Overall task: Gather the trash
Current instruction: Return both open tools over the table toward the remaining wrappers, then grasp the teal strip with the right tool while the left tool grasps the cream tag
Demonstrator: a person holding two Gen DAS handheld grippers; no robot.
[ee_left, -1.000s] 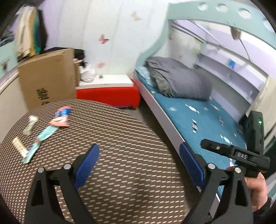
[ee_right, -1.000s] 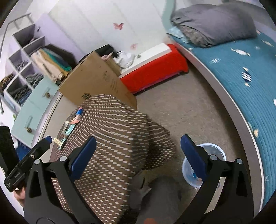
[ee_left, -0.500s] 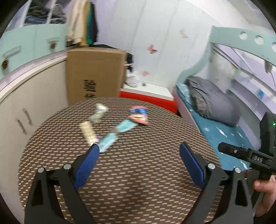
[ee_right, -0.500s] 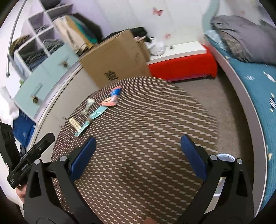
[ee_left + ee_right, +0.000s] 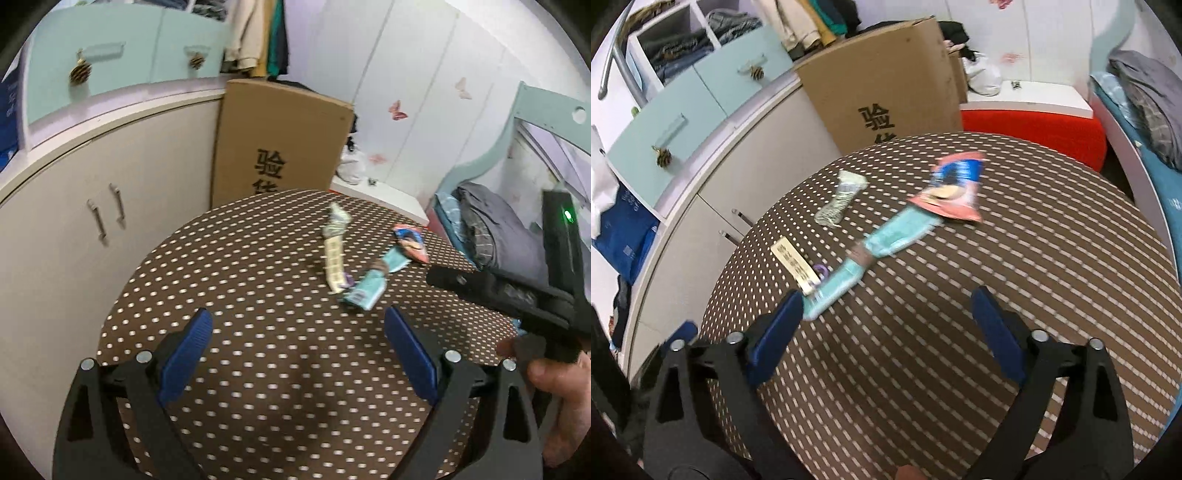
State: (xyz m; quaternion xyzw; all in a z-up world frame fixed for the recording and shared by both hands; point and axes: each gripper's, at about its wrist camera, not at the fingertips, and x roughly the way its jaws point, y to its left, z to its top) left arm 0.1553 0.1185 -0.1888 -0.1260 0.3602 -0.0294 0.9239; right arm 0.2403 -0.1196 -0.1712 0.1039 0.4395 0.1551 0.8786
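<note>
A cardboard box and cupboard stand behind the table; nothing blocks the wrappers, strewn mid-table. Both grippers, left and right, gape empty. Since a second ago, both views have swung from the bed to the trash; the right jaws have just narrowed slightly, perhaps blurred.

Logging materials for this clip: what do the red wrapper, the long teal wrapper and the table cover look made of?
Red wrapper: thin glossy plastic film, probably; printed picture, crinkled edges.
Teal wrapper: likely similar film, twisted and pinched at the middle, duller sheen.
Table cover: looks like woven or textured fabric, matte brown with pale dashes; blur leaves the weave unclear.
</note>
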